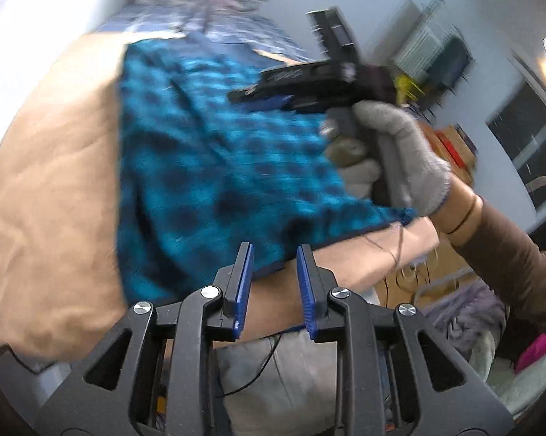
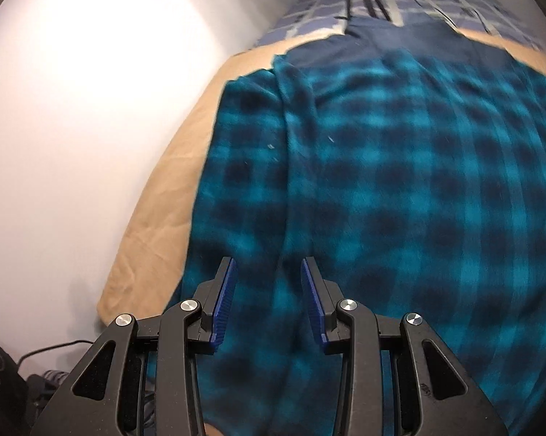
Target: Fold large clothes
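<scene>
Tan bed; left hand-held gripper (image 1: 274, 254) parted, empty.

A bed covered by a tan sheet (image 2: 156, 232) carries the things. A teal-and-black checked garment (image 2: 400, 189) lies spread on it, with a blue-and-white checked cloth (image 2: 436, 3) at the far end.

Home bedroom. Bed (image 2: 156, 225) with tan sheet against a plain white wall (image 2: 73, 127), checked pillow (image 2: 436, 3) at its head. Loose laundry heap (image 1: 469, 312) beside the bed, cluttered shelf (image 1: 432, 54) on far wall, dark window (image 1: 523, 127).
</scene>
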A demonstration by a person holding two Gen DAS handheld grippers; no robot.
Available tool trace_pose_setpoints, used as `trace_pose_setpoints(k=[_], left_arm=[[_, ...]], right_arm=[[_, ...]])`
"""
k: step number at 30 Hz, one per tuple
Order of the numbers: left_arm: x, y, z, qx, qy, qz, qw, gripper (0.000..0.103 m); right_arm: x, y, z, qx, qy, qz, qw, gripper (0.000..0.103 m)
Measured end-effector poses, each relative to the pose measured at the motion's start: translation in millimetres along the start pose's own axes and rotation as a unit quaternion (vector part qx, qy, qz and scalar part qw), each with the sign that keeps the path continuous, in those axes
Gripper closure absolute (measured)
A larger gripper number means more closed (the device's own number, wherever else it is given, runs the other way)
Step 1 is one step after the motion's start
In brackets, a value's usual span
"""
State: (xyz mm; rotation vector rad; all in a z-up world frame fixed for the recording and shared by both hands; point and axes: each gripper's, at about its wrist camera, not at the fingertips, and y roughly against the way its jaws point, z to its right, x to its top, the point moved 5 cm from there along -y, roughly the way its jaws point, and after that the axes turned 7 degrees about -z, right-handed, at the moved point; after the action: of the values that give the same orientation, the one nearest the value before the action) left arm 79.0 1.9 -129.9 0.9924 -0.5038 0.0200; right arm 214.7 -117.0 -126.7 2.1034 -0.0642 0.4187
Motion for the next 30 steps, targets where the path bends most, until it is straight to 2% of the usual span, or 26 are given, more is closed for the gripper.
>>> trace_pose_setpoints(k=[3, 6, 7, 10, 14, 19, 20, 21, 23, 24, 25, 26, 27, 28, 30], left_arm=[[-4, -5, -27, -0.01, 0.072, 0.01, 0.9973, 0.078], [-3, -15, -44, -0.008, 0.118, 0.021, 0.9927, 0.051], [-2, -21, -49, 0.0, 0.127, 0.02, 0.9917, 0.049], [-1, -39, -59, 0.021, 0.139, 0.008, 0.99, 0.049], [-3, -59, -75, 0.005, 0.177, -0.001, 0.9841, 0.049], [-2, -74, -84, 0.004, 0.191, -0.011, 0.9816, 0.049], [-3, -77, -86, 0.006, 0.193, -0.014, 0.9811, 0.051], [-3, -78, -87, 0.007, 0.194, -0.016, 0.9809, 0.058], [-4, -80, -89, 0.015, 0.19, -0.019, 0.9814, 0.077], [-4, -81, -90, 0.017, 0.189, -0.02, 0.9815, 0.096], [-4, -82, -92, 0.019, 0.19, -0.02, 0.9814, 0.101], [-3, -82, -92, 0.017, 0.191, -0.017, 0.9814, 0.101], [-3, -81, -93, 0.015, 0.191, -0.013, 0.9814, 0.102], [-3, -77, -94, 0.013, 0.191, -0.009, 0.9815, 0.103], [-2, -67, -94, 0.012, 0.186, 0.001, 0.9825, 0.103]], right_arm=[[22, -13, -15, -0.001, 0.018, -0.008, 1.0, 0.067], [48, -28, -36, -0.005, 0.047, -0.011, 0.999, 0.059], [60, -35, -43, -0.009, 0.056, -0.011, 0.998, 0.056], [89, -55, -61, -0.034, 0.083, -0.011, 0.996, 0.056], [124, -81, -71, -0.062, 0.093, -0.012, 0.994, 0.056], [155, -110, -73, -0.105, 0.098, -0.022, 0.989, 0.056], [159, -116, -73, -0.117, 0.101, -0.024, 0.988, 0.056], [164, -124, -71, -0.134, 0.105, -0.026, 0.985, 0.056], [170, -137, -68, -0.167, 0.112, -0.032, 0.979, 0.056], [173, -143, -64, -0.181, 0.114, -0.035, 0.976, 0.056], [174, -147, -62, -0.188, 0.114, -0.039, 0.975, 0.056], [174, -150, -60, -0.191, 0.114, -0.041, 0.974, 0.058], [175, -153, -58, -0.19, 0.113, -0.042, 0.974, 0.073], [175, -155, -56, -0.19, 0.111, -0.044, 0.974, 0.093], [176, -154, -54, -0.182, 0.105, -0.04, 0.977, 0.096]])
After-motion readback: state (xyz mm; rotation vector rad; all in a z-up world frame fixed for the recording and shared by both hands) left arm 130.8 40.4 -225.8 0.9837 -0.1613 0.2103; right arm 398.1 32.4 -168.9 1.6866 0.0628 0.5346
